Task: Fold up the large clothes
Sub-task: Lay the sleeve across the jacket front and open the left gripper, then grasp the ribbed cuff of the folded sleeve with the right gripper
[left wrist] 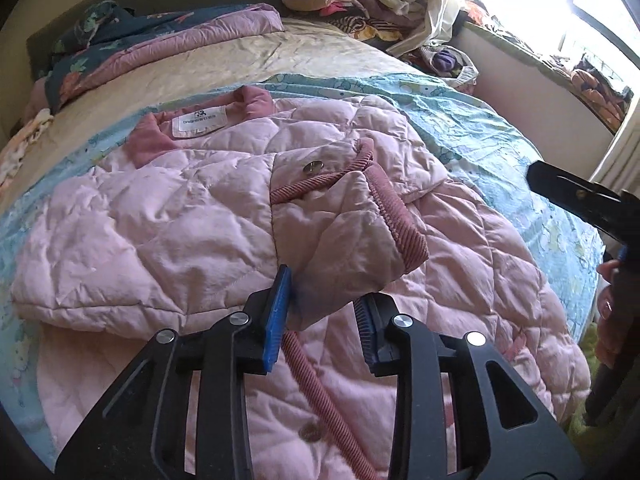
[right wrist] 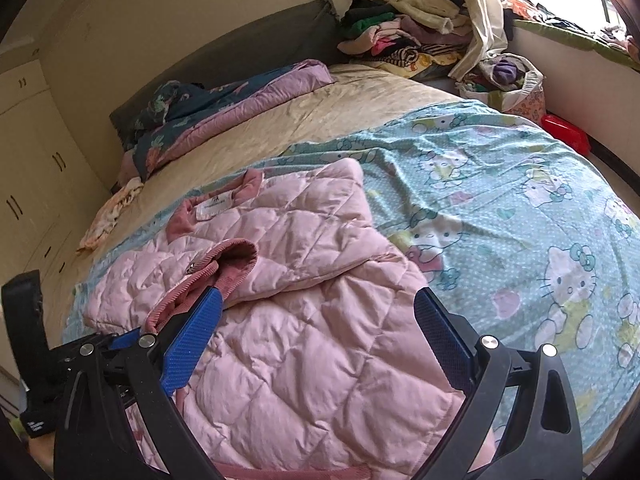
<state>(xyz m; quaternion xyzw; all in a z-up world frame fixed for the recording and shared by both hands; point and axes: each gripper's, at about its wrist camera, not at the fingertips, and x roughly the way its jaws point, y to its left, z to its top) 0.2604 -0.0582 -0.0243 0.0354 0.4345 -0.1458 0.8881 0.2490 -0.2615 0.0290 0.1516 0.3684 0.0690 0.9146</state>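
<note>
The bed (right wrist: 320, 120) fills the room from where I stand, a wrinkled cream sheet at its head and a pale blue cartoon-cat blanket (right wrist: 520, 200) spread over the near half. Up by the headboard lies a folded purple and dark floral quilt (right wrist: 240, 92), and in the far corner by the window a heap of mixed clothes (right wrist: 400, 36) is piled up. A small patterned cloth (right wrist: 108, 216) sits at the bed's left edge.

On the blue blanket lies the pink quilted jacket (left wrist: 160, 220), collar and white label (left wrist: 200, 122) pointing toward the headboard, body flat. One sleeve (left wrist: 340, 232) is folded across the chest, its darker ribbed cuff (left wrist: 396, 216) resting on the front, with a metal snap (left wrist: 313, 168) just beside the cuff trim.

The left tool (left wrist: 324, 312) has its blue pads (left wrist: 280, 312) pressed in on either side of a fold of that sleeve, the fabric bunched between them, so it has a grip on the sleeve. The right tool (right wrist: 316, 340) hangs over the jacket's lower body with its fingers spread wide, nothing between them; its left pad (right wrist: 192, 340) sits just beside the sleeve cuff, whether touching I can't tell.
</note>
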